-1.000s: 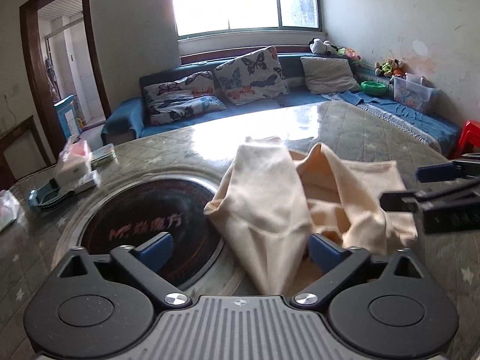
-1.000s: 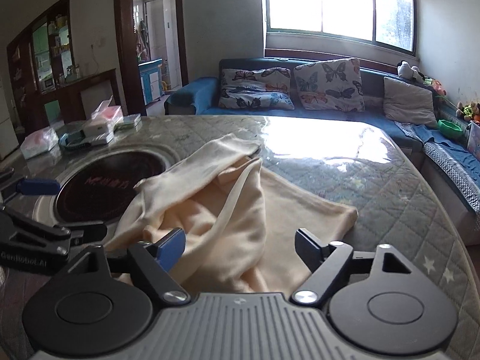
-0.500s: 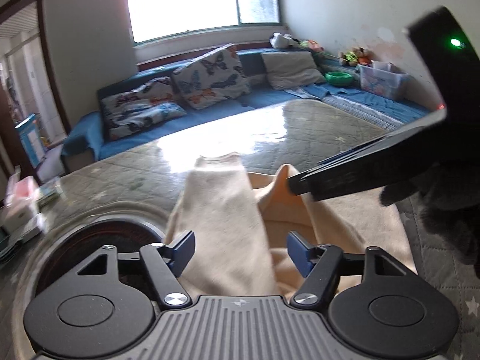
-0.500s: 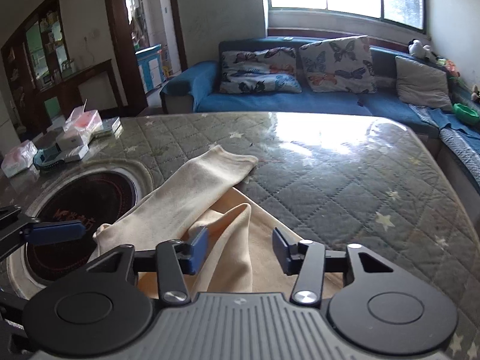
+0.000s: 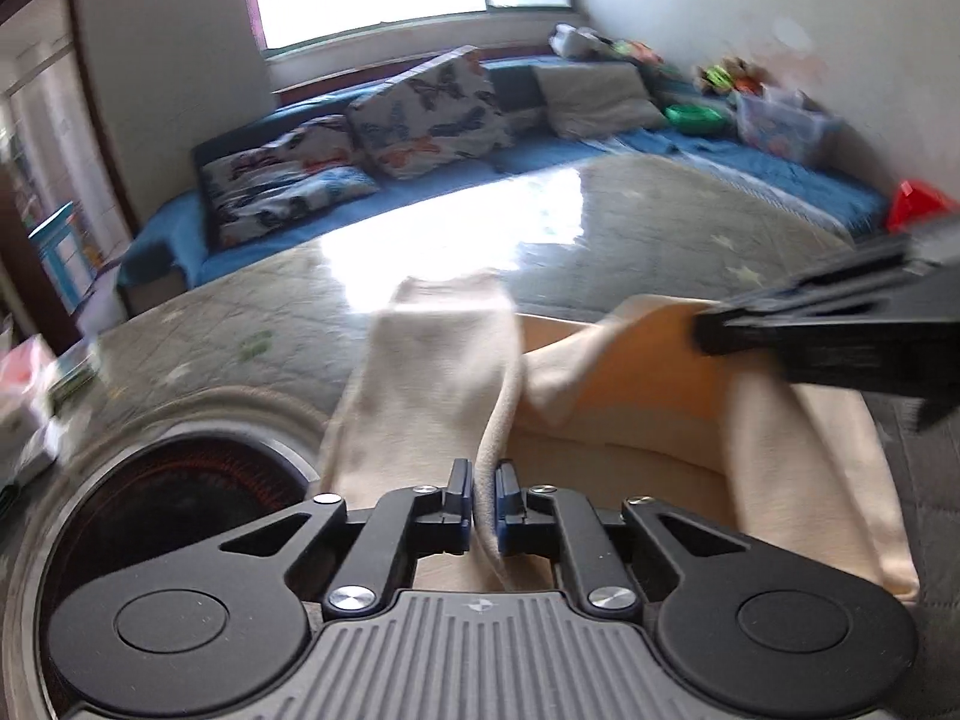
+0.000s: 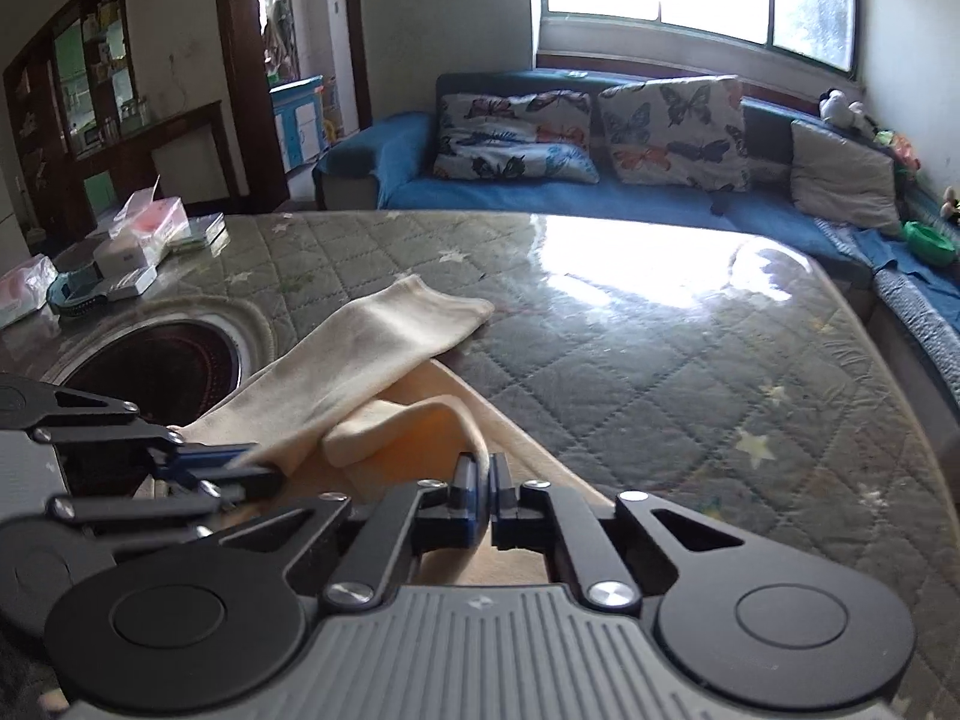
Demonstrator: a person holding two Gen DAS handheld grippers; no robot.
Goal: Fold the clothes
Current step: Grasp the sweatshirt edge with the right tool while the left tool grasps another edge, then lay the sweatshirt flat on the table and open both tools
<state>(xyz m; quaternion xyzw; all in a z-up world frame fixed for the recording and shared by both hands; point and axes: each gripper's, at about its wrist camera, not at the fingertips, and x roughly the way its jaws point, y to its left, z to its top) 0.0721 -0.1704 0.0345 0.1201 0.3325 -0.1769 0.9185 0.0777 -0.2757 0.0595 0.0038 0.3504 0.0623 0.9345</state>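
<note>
- A cream garment [image 5: 432, 384] lies on a table covered with a grey quilted, star-patterned cloth [image 6: 660, 372], partly draped over the rim of a round dark cooktop [image 6: 162, 360] set into the tabletop.
- The left gripper [image 5: 485, 510] is clamped on a fold of the cream fabric; a narrow ridge of cloth rises between its blue-padded fingertips [image 5: 459, 504] and runs away from the camera.
- The right gripper [image 6: 482, 504] is likewise pinched shut on a raised edge of the garment, the cloth passing between its two fingertips.
- In the right wrist view the left gripper [image 6: 216, 468] sits just to the left, its tips buried in the fabric at the garment's near-left edge; in the left wrist view the right gripper [image 5: 720, 324] reaches in from the right, gripping an upper fold.
- A long, tube-like section of the garment, apparently a sleeve or leg, stretches away from both grippers toward the far side of the table, its open cuff [image 6: 444, 306] pointing toward a blue sofa [image 6: 540, 192] with butterfly-print cushions [image 6: 672, 126].
- The rest of the garment is bunched between and just ahead of the two grippers, with an orange-tinted inner face showing.
- Small boxes and packets [image 6: 138, 240] sit at the table's far-left edge, well apart from the cloth.
</note>
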